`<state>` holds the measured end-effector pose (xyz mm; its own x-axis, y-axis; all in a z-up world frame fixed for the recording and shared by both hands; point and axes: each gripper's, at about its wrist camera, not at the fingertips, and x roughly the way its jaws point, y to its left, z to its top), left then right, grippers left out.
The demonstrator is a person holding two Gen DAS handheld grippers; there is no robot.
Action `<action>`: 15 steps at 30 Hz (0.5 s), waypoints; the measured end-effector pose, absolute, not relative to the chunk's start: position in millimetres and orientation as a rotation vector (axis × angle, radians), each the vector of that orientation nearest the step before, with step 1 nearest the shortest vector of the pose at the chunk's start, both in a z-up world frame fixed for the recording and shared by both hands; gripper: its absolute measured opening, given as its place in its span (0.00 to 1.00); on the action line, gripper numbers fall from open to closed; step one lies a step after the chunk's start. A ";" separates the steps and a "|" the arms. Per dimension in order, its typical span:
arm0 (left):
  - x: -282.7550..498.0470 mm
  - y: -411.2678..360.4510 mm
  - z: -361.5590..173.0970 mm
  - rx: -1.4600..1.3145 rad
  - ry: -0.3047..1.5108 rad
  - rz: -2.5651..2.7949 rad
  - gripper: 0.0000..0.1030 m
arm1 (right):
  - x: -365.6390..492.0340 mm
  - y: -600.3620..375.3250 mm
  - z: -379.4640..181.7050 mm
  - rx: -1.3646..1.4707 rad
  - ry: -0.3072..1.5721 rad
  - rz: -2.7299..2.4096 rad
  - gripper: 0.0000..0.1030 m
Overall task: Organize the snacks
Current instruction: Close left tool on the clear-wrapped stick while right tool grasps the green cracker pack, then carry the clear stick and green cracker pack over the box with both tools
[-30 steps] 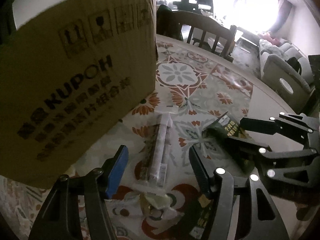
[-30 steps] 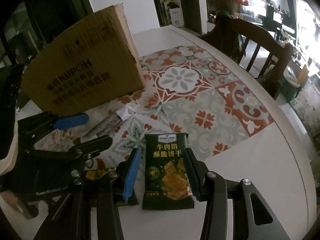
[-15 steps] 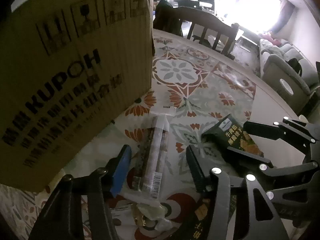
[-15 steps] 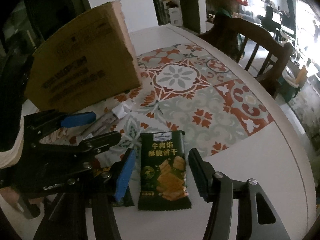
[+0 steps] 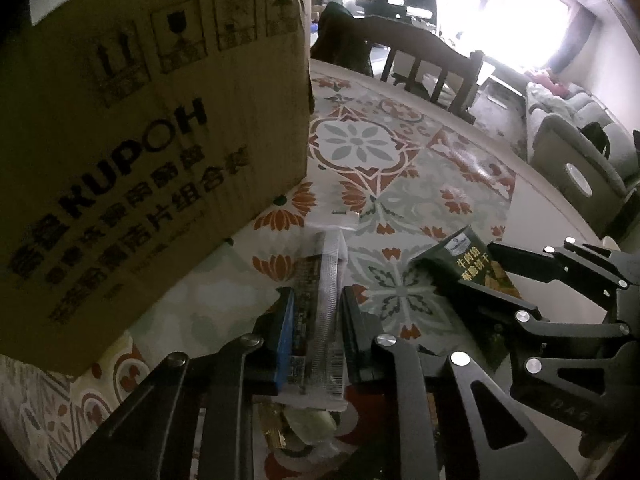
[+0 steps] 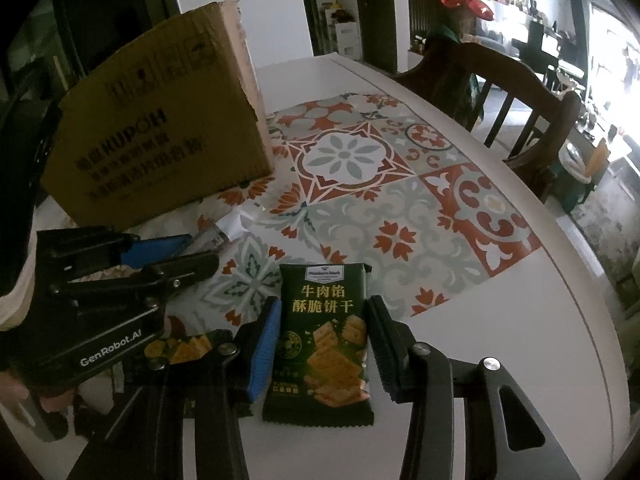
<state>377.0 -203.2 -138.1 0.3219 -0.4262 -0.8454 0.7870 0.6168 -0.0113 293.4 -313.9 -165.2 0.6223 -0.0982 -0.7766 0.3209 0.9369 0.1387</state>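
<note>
Left gripper (image 5: 316, 330): jaws closing on a long clear-wrapped snack bar (image 5: 320, 312), which lies on the patterned table mat (image 5: 420, 184) and runs lengthwise between the pads. Both pads appear to touch the wrapper's sides (blue pad on one side, black on the other). The bar's far end, a white crimped seal, points toward the cardboard box (image 5: 132, 168).

Right gripper (image 6: 322, 344): jaws closing around a dark green cracker packet (image 6: 324, 344), printed with Chinese characters and a picture of square crackers. The packet lies flat on the white table (image 6: 520, 320), its top edge just over the border of the mat. A thin gap shows between each pad and the packet's edges, so it is bracketed but not pinched.

The box stands on the table beyond the left gripper, printed side toward both cameras (lettering reads KUPOH). It is near the bar but not touching it.

A second green packet (image 6: 184, 348) lies partly under the left gripper's body, just beside the right gripper's blue finger.

A dark wooden chair (image 6: 508, 92) stands at the far table edge.
</note>
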 end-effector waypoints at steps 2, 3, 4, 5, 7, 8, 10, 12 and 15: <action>374.0 -203.1 -134.2 0.448 0.926 -0.823 0.22 | 292.5 -314.4 -163.9 0.280 0.865 -0.243 0.43; 372.0 -202.7 -131.6 0.451 0.917 -0.820 0.22 | 292.2 -314.6 -162.9 0.281 0.862 -0.241 0.43; 370.7 -202.6 -129.6 0.451 0.911 -0.819 0.22 | 291.6 -314.7 -161.4 0.283 0.856 -0.238 0.43; 369.2 -201.9 -126.8 0.447 0.904 -0.818 0.22 | 290.8 -314.5 -159.4 0.283 0.848 -0.234 0.43; 367.1 -199.1 -121.7 0.427 0.902 -0.814 0.22 | 289.3 -314.4 -155.4 0.284 0.838 -0.229 0.43; 366.4 -198.3 -120.0 0.420 0.901 -0.814 0.22 | 288.3 -314.0 -152.3 0.285 0.829 -0.224 0.43; 364.1 -195.3 -115.4 0.405 0.896 -0.802 0.22 | 286.1 -312.7 -145.5 0.282 0.811 -0.218 0.43; 360.5 -192.4 -110.2 0.392 0.888 -0.793 0.22 | 284.0 -311.1 -138.9 0.279 0.794 -0.211 0.43; 354.7 -188.0 -100.9 0.376 0.872 -0.764 0.22 | 281.7 -308.8 -129.6 0.275 0.771 -0.199 0.43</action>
<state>354.7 -188.0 -100.8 0.4066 -0.4438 -0.7985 0.7333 0.6799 -0.0045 281.7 -308.8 -129.6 0.7016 -0.0764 -0.7085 0.2763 0.9456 0.1717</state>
